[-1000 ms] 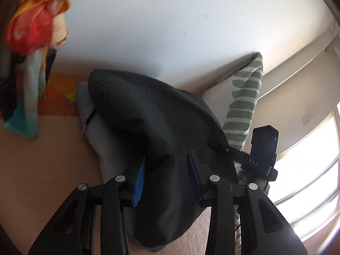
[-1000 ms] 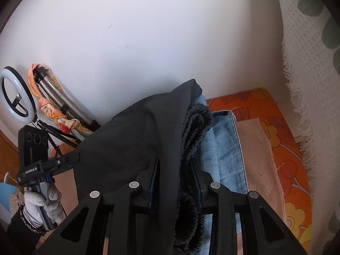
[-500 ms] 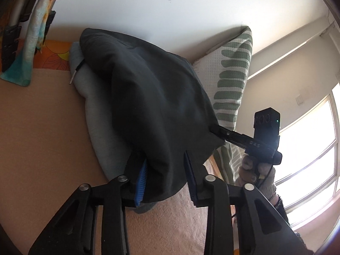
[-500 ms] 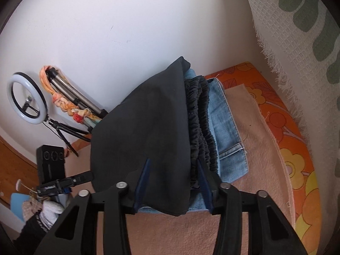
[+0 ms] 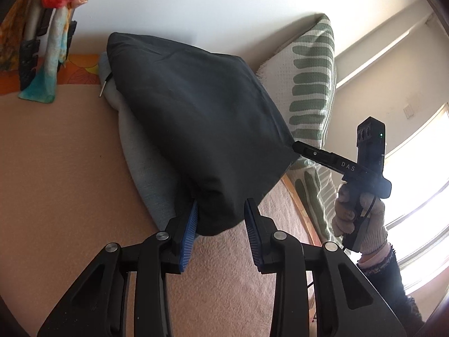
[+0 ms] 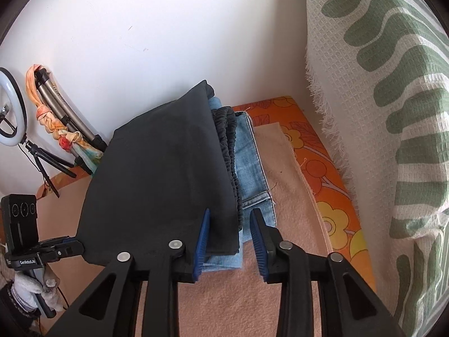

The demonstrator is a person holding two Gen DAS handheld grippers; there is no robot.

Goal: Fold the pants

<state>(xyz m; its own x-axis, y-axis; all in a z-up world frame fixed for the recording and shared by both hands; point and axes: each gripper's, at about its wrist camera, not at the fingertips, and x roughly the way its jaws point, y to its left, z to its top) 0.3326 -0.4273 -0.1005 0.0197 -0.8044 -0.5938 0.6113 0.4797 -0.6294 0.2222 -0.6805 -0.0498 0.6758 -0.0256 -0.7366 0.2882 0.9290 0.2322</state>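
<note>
Folded dark grey pants (image 5: 202,118) lie on top of folded light blue jeans (image 5: 148,179) on a peach blanket (image 5: 56,168). In the right wrist view the pants (image 6: 162,168) show their elastic waistband along the right side, over the jeans (image 6: 252,163). My left gripper (image 5: 221,219) is open, its blue pads either side of the pants' near corner. My right gripper (image 6: 228,233) is open at the other near corner. Each gripper shows in the other's view, at the pants' edge.
A green-and-white patterned pillow (image 6: 393,112) leans against the wall on the right. An orange flowered sheet (image 6: 331,185) lies under the blanket. A tripod with a colourful scarf (image 6: 64,129) and a ring light (image 6: 11,106) stand at the left wall. A bright window (image 5: 415,174) is at the right.
Both grippers have opened and drawn back from the pants. The pants have come down flat onto the jeans.
</note>
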